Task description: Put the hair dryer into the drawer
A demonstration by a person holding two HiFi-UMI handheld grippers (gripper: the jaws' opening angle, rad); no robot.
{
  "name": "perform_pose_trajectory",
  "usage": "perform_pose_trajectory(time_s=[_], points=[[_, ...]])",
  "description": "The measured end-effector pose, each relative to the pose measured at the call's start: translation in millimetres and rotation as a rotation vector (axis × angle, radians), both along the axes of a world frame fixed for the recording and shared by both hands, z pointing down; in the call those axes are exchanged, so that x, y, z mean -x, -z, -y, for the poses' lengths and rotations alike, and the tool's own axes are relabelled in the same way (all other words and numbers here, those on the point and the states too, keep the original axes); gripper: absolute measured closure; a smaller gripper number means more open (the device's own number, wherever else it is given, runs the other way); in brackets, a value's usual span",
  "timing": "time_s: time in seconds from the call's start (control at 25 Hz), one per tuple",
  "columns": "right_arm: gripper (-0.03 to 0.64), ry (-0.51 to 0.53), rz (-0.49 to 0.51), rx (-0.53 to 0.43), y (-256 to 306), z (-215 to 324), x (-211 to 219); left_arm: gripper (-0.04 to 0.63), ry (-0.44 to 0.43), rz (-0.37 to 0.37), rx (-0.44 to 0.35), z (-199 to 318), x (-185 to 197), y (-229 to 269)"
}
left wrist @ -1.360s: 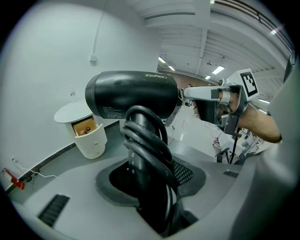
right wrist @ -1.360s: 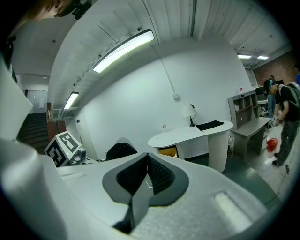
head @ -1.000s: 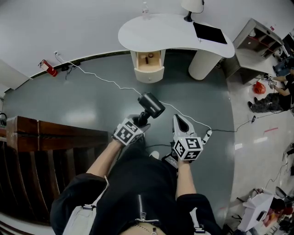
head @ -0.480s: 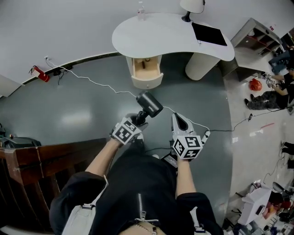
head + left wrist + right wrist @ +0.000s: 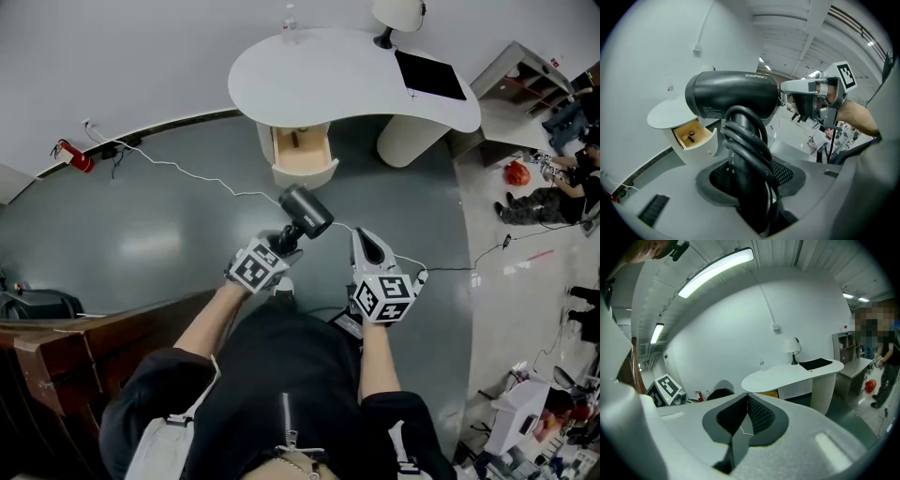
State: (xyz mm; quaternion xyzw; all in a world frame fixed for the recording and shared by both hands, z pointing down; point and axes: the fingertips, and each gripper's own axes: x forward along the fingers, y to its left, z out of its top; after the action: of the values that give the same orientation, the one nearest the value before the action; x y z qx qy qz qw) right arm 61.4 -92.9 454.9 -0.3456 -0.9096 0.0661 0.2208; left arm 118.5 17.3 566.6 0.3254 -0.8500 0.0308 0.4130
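Left gripper (image 5: 281, 246) is clenched on the handle of the black plastic hair dryer (image 5: 306, 212), held in the air short of the open wooden drawer (image 5: 302, 156) under the white curved desk's (image 5: 328, 75) front edge. Right gripper (image 5: 367, 246) is clenched on nothing.

Right gripper (image 5: 745, 404) jaws pressed together — white desk (image 5: 792, 372) beyond.

Head view overhead; all views share desk (image 5: 309, 75).
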Motion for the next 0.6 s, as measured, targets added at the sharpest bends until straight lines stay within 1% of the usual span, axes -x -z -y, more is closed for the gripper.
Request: perform_pose_trajectory(time_s=[0.28,0.6], points=[[0.613,-0.03,0.006,0.014,5,-21,17,0.405,-0.013,0.006,0.009,-32,17,-2],[0.612,-0.043,0.019,0.003,8,-24,25,0.405,-0.007,0.02,-0.008,-42,28,0]])
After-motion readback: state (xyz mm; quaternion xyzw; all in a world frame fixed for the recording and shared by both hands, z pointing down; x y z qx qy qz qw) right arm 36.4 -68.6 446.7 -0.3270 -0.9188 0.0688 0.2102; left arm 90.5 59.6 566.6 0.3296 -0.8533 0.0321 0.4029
